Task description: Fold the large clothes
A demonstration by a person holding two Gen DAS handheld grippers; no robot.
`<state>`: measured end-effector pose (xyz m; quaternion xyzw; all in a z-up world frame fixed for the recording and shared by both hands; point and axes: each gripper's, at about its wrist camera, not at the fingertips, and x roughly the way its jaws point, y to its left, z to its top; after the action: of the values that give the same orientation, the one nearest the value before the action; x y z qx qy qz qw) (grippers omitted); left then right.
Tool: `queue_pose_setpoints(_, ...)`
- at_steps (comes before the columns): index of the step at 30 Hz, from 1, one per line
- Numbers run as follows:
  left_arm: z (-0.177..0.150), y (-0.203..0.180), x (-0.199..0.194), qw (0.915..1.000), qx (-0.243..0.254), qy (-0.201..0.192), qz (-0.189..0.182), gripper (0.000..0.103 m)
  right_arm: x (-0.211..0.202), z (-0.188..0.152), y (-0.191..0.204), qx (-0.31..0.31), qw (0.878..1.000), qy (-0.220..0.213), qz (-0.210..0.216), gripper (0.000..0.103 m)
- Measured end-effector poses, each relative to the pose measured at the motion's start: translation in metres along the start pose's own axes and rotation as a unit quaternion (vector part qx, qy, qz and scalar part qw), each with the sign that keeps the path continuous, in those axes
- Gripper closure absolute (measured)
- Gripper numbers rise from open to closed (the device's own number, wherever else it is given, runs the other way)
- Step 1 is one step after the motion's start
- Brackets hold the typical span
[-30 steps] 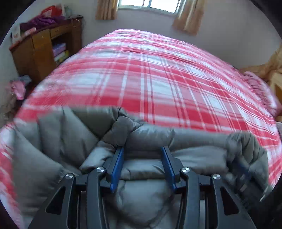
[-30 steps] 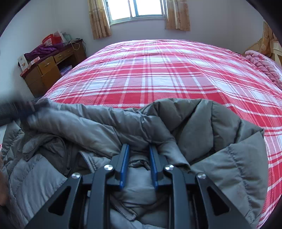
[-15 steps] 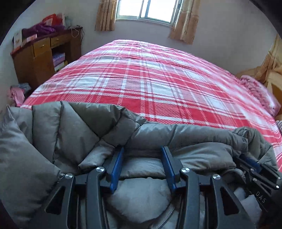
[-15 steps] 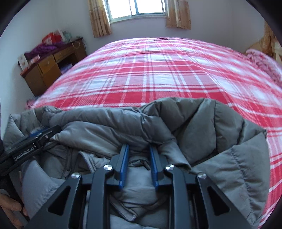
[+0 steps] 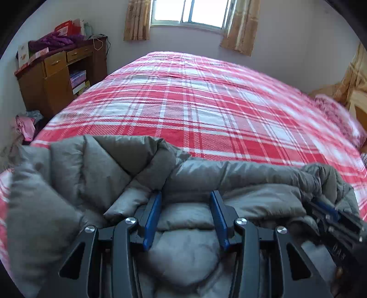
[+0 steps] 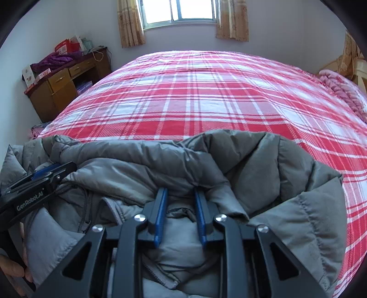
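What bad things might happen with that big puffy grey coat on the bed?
The puffy grey quilted coat is bunched at the near edge of the red plaid bedspread, so it might slide off if let go. The left gripper holds a thick fold with wide-set jaws, which could slip. The right gripper pinches near a zipper, which may snag.

One grey padded jacket (image 5: 114,174) lies bunched on one bed (image 5: 206,110) with a red-and-white checked cover. Two grippers are in it: the left gripper (image 5: 185,199) and the right gripper (image 6: 180,194), each with two blue-lined fingers (image 5: 152,215). One window (image 6: 181,10) has two curtains (image 6: 129,23). One wooden cabinet (image 6: 55,91) carries one purple bundle (image 6: 54,60). One pink blanket (image 6: 339,89) lies at the bed's right edge.
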<state>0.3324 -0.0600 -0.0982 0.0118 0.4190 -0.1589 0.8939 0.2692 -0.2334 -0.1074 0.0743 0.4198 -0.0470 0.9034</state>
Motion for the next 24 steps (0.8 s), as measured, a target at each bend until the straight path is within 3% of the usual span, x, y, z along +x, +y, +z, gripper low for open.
queue_pose_setpoints(3,-0.003,0.003,-0.05,0.9997,0.022,-0.013,0.001,0.058,-0.015,0.007,-0.01,0.019,1.0,0.008,0.017,0.077)
queue_pose_setpoints(5,-0.015,0.008,-0.099,0.9978,0.046,-0.046,-0.006,0.058,-0.064,0.009,-0.024,0.056,0.997,-0.042,0.041,0.075)
queue_pose_setpoints(8,-0.046,0.02,-0.178,0.9926,0.083,-0.088,-0.01,0.056,-0.139,0.003,-0.036,0.055,0.992,-0.093,0.062,0.064)
queue_pose_setpoints(10,-0.075,0.036,-0.232,0.9902,0.09,-0.104,-0.024,0.047,-0.203,-0.014,-0.048,0.042,0.988,-0.134,0.07,0.05)
queue_pose_setpoints(12,-0.103,0.052,-0.274,0.9893,0.085,-0.111,-0.04,0.031,-0.261,-0.038,-0.063,0.033,0.983,-0.169,0.07,0.041)
queue_pose_setpoints(17,-0.185,0.095,-0.349,0.9936,0.055,-0.094,-0.029,0.029,-0.375,-0.105,-0.105,0.022,0.978,-0.199,0.066,0.039)
queue_pose_setpoints(21,-0.246,0.123,-0.377,0.9977,0.004,-0.066,-0.016,0.028,-0.459,-0.16,-0.14,0.032,0.974,-0.214,0.063,0.039)
queue_pose_setpoints(24,-0.284,0.136,-0.386,0.9985,-0.025,-0.045,-0.017,0.029,-0.497,-0.185,-0.152,0.031,0.975,-0.21,0.063,0.039)
